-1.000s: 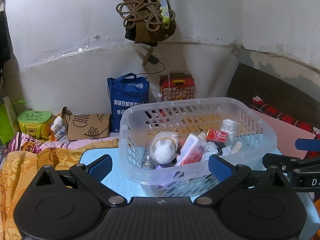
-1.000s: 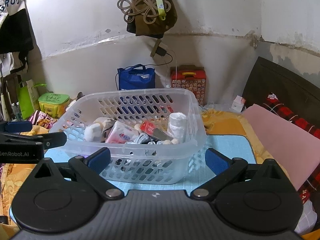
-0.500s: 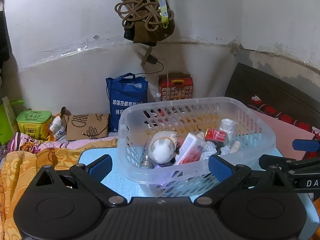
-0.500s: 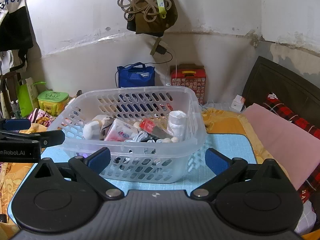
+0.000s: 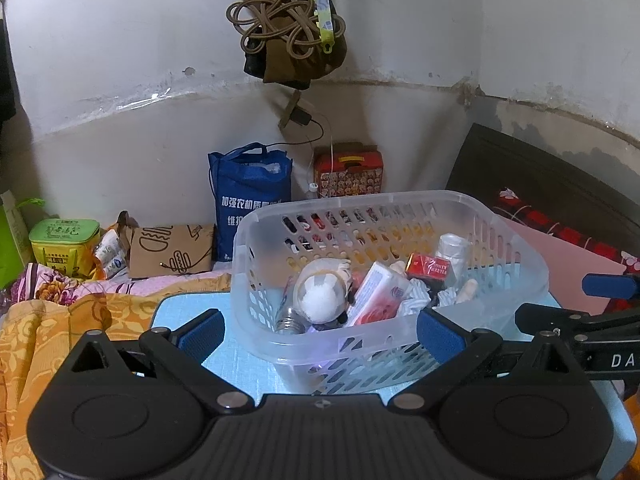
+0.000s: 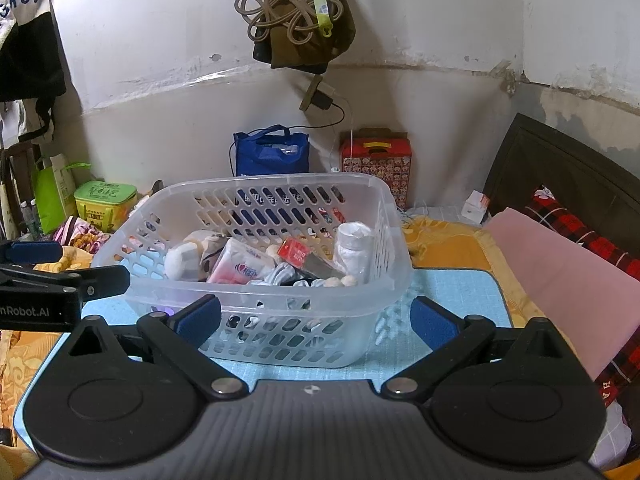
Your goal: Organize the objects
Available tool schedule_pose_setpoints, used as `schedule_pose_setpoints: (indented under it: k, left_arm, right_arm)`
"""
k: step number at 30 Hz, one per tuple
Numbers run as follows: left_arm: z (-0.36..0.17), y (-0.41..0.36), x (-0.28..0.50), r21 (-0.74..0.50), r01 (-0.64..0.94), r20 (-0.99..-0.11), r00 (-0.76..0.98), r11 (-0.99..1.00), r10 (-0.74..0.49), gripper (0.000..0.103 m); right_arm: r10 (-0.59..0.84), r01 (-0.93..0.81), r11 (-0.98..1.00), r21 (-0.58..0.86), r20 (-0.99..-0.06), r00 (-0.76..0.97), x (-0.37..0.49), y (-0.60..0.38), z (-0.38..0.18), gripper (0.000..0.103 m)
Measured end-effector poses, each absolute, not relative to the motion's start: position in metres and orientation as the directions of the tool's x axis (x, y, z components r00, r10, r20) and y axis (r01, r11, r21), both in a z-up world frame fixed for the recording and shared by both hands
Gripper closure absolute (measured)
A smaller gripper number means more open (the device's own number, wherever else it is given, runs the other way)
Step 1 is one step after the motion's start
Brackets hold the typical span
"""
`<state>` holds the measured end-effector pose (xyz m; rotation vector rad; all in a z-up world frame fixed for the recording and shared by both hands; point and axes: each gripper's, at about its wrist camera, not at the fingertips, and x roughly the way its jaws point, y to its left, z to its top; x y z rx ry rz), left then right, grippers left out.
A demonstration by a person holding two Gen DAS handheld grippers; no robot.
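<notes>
A clear plastic basket [image 5: 260,236] [image 6: 396,276] stands on a light blue mat [image 5: 180,312] [image 6: 460,292]. Inside lie a white plush toy [image 5: 322,294] [image 6: 180,258], a pink tissue pack [image 5: 378,292] [image 6: 240,266], a red box [image 5: 430,267] [image 6: 294,254], a white wrapped bottle [image 5: 454,250] [image 6: 354,248] and a light bulb [image 5: 288,320]. My left gripper [image 5: 320,336] is open and empty at the basket's near left side. My right gripper [image 6: 314,318] is open and empty at its near right side. Each gripper's fingers show at the edge of the other's view.
A blue bag [image 5: 250,196], a red patterned box [image 5: 348,170], a brown paper bag [image 5: 172,250] and a green tin [image 5: 64,246] stand along the back wall. An orange blanket [image 5: 48,320] lies left; a pink board [image 6: 560,268] and dark headboard [image 6: 560,168] stand right.
Both grippers have drawn back and risen slightly, so the basket sits a little lower and farther in both views. Nothing was grasped or released.
</notes>
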<state>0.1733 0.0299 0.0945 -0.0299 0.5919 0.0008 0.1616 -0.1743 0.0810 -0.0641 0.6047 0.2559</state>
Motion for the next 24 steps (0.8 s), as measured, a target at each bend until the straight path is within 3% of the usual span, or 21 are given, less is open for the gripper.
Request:
schedule_pose_setpoints:
  k: [24]
  left_arm:
    - [0.0944, 0.0290, 0.1706, -0.031, -0.010, -0.556, 0.831, 0.999, -0.009, 0.000]
  right_arm:
    - [0.212, -0.255, 0.967, 0.006, -0.576, 0.790, 0.1580, -0.1702, 0.0803, 0.000]
